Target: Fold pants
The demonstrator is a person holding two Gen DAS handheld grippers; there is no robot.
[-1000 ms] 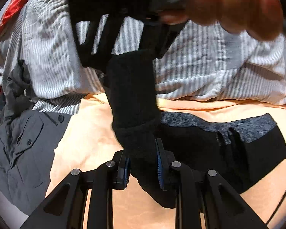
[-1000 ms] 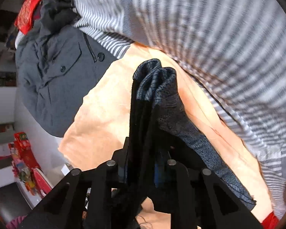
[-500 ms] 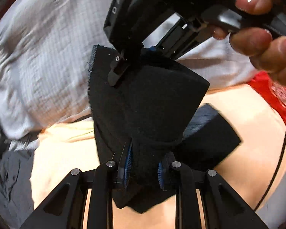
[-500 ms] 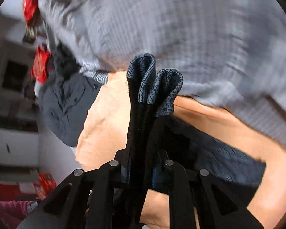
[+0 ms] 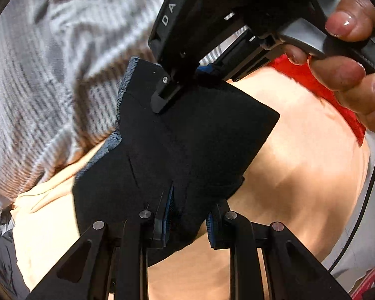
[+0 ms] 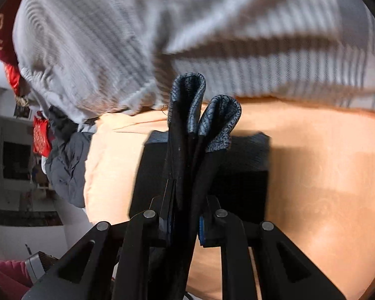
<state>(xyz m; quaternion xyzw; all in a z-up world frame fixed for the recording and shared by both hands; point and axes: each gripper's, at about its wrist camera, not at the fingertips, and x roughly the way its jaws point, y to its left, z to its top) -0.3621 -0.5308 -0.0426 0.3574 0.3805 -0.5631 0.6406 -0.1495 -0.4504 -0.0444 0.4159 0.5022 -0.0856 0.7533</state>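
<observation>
The black pants [image 5: 187, 150] with a grey speckled waistband hang folded between both grippers above a peach cloth [image 5: 300, 175]. My left gripper [image 5: 187, 220] is shut on the lower edge of the fabric. In the left wrist view my right gripper [image 5: 202, 75] pinches the upper edge, with a hand on its handle. In the right wrist view my right gripper [image 6: 185, 222] is shut on bunched pants [image 6: 195, 130], the waistband folds sticking up past the fingers. A lower layer of the pants [image 6: 237, 175] lies on the peach cloth [image 6: 325, 175].
A grey-and-white striped garment [image 5: 50, 75] lies behind the peach cloth and also shows in the right wrist view [image 6: 187, 30]. A dark grey buttoned garment [image 6: 67, 165] lies at the left. Red fabric [image 5: 320, 85] lies at the right edge.
Both grippers have swung the held pants to the right over the peach cloth. The right gripper has come closer to the left one, and the fabric now spreads wider between them.
</observation>
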